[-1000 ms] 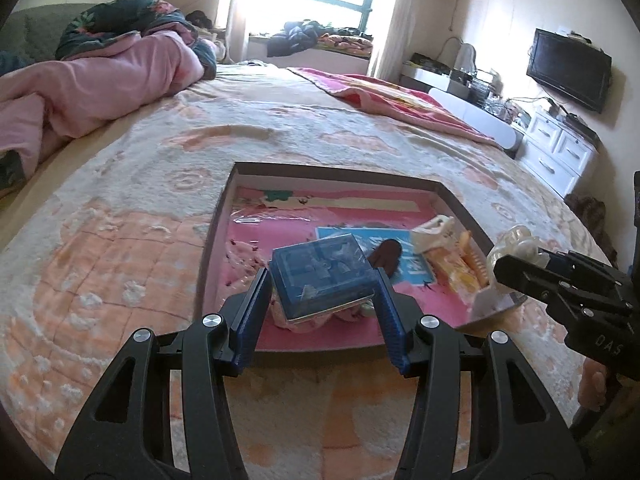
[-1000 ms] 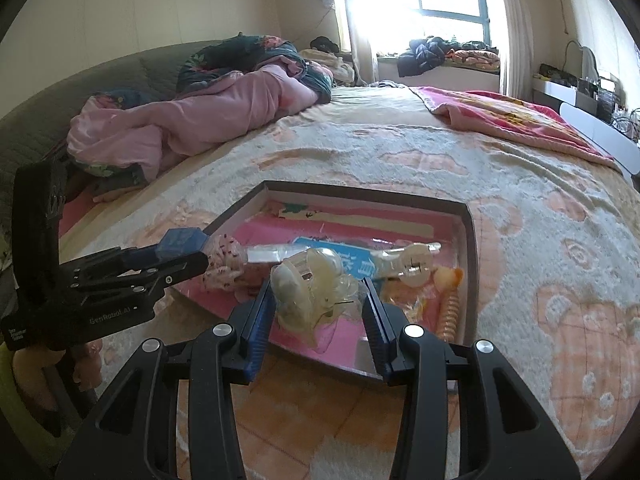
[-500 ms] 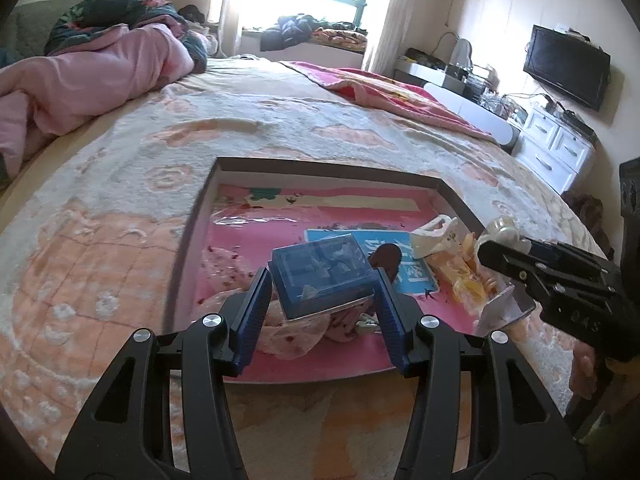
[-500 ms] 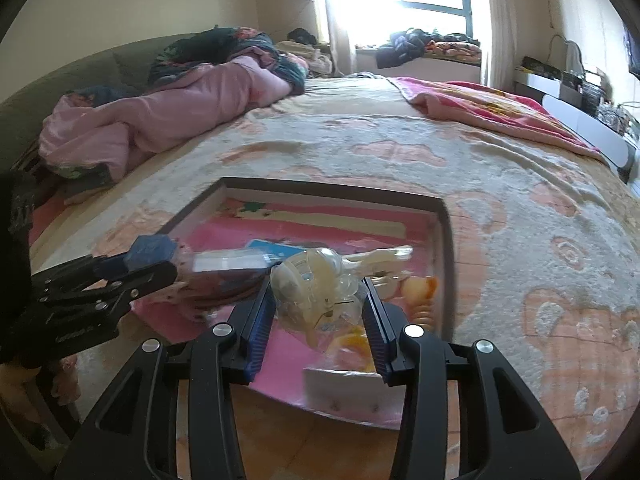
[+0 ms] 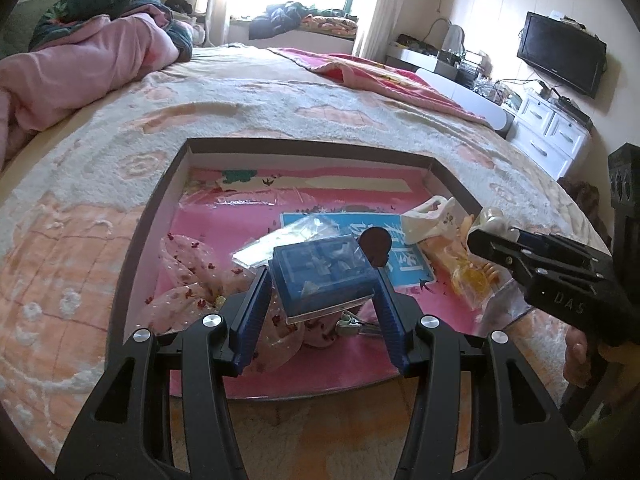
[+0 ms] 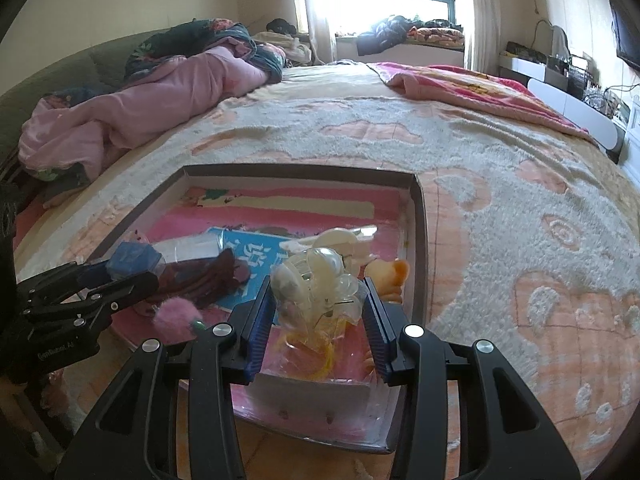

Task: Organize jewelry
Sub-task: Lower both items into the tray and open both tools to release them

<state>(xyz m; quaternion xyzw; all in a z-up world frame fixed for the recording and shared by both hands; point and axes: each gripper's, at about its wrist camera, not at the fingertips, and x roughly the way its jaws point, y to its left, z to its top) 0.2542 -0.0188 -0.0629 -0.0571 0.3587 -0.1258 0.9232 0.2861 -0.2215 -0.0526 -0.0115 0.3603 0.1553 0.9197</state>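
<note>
A shallow dark-rimmed tray (image 5: 152, 216) (image 6: 418, 240) with a pink floor lies on the bed. My left gripper (image 5: 322, 280) is shut on a small blue plastic box (image 5: 320, 272) and holds it just above the tray's near part. My right gripper (image 6: 318, 300) is shut on a cream pearly hair claw (image 6: 316, 280), low over the tray's near right corner. In the left wrist view the right gripper (image 5: 490, 240) comes in from the right. In the right wrist view the left gripper (image 6: 132, 276) with the blue box (image 6: 130, 258) is at the left.
The tray holds a pink dotted fabric piece (image 5: 192, 276), a blue card (image 5: 392, 248), a clear packet (image 5: 288, 236), a cream clip (image 5: 428, 220), orange items in plastic (image 5: 468, 276) and a pink pompom (image 6: 176, 316). Pink bedding (image 5: 80, 64) lies far left; white drawers (image 5: 556, 136) stand right.
Both grippers have moved forward and down over the tray, each keeping its hold. The tray looks larger and nearer in both views.
</note>
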